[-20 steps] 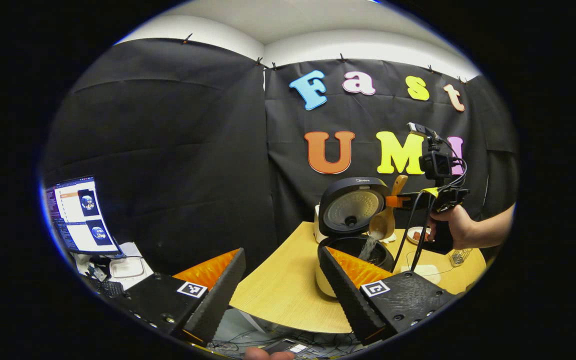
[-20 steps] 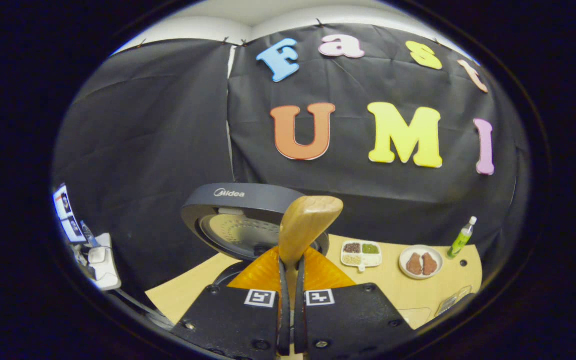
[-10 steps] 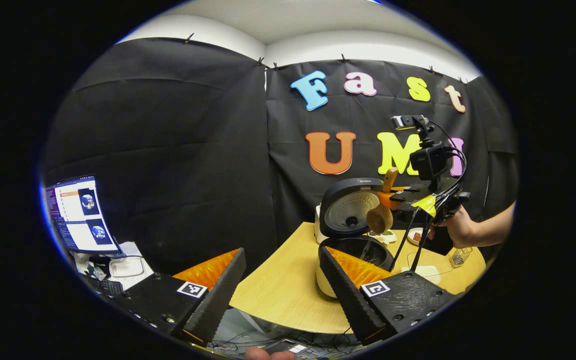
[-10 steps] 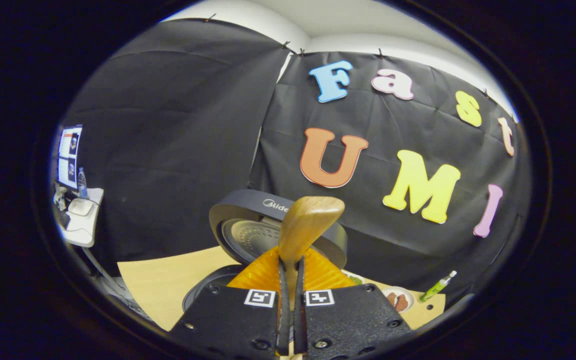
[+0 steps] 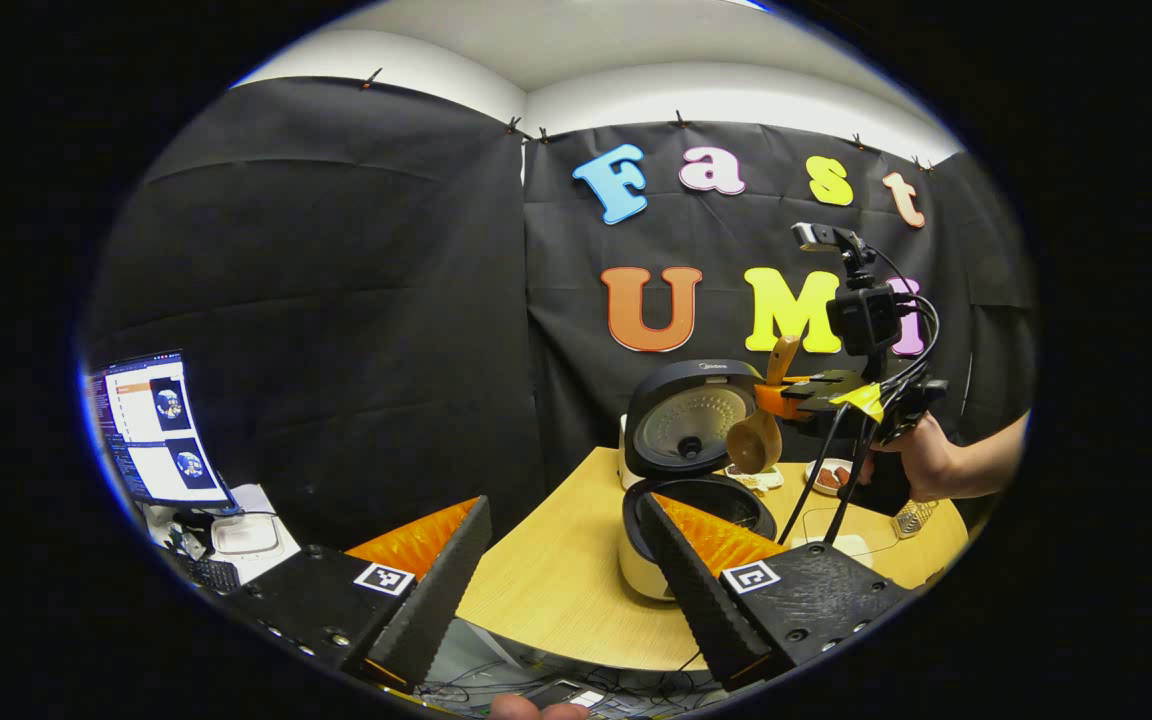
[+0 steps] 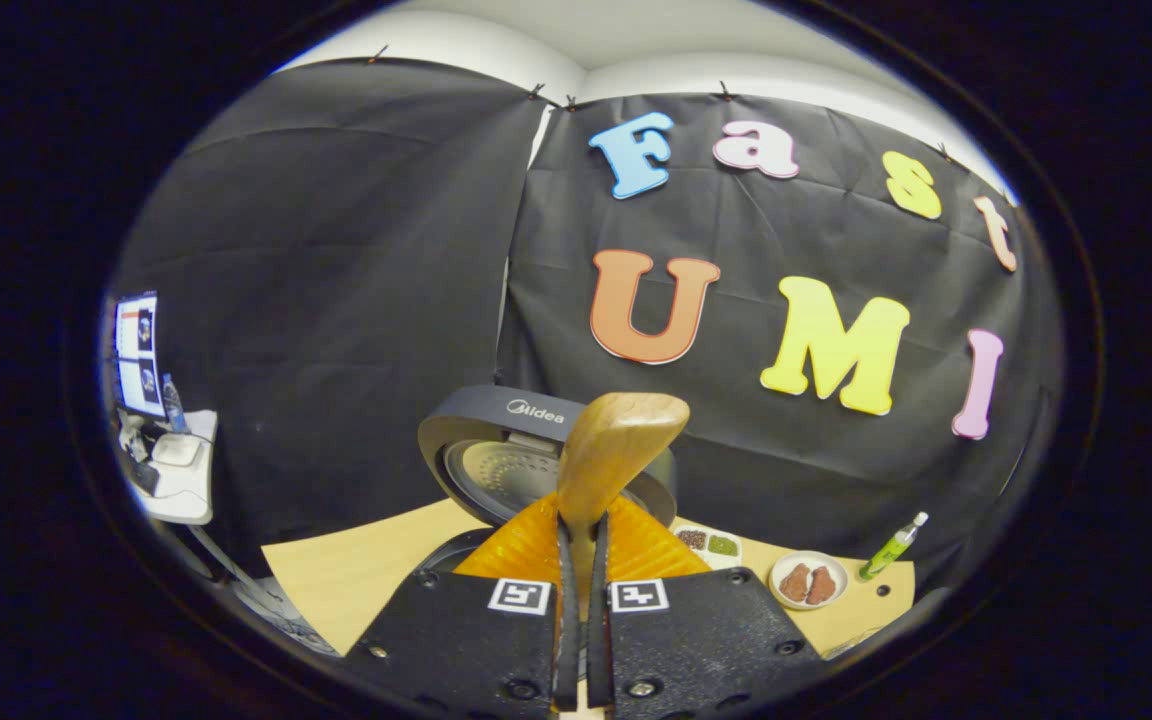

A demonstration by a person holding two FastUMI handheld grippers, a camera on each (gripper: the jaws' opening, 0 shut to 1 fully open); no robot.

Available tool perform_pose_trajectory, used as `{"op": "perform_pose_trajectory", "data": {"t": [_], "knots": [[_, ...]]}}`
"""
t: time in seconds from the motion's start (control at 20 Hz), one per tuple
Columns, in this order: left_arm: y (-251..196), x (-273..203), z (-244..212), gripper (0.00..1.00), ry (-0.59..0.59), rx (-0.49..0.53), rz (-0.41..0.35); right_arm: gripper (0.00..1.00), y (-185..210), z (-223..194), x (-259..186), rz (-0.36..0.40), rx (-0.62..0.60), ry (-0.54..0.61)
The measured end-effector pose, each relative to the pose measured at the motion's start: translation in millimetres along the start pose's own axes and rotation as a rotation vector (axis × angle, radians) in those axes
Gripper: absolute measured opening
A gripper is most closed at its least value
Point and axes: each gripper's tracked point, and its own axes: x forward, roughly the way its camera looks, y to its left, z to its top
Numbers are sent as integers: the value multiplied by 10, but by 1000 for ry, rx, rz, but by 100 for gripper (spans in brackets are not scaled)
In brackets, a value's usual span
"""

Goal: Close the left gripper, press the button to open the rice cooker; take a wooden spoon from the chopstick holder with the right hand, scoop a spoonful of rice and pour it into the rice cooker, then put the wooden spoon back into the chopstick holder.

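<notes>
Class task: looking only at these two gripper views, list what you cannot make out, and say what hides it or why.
- Rice cooker pot contents: left gripper view, its own finger covers the pot.
- Wooden spoon bowl: right gripper view, hidden below the right gripper.
- Chopstick holder: left gripper view, too small to tell what it holds.

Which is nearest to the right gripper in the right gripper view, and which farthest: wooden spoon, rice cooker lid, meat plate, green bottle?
1. Wooden spoon, clamped between the right gripper fingers.
2. Rice cooker lid, raised just behind, slightly left.
3. Meat plate, on the table to the right.
4. Green bottle, beyond the plate, far right.
</notes>
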Motion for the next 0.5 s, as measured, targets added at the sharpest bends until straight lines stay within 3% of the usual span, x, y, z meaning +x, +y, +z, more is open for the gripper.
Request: {"op": "perform_pose_trajectory", "data": {"t": [0.25,0.5], "knots": [[-370,66,47,96,-7,-1,-59,8,-318,38,-607,-1,198,18],[-958,145,57,96,-3,33,-162,8,-1120,-35,-1074,-90,389,35]]}}
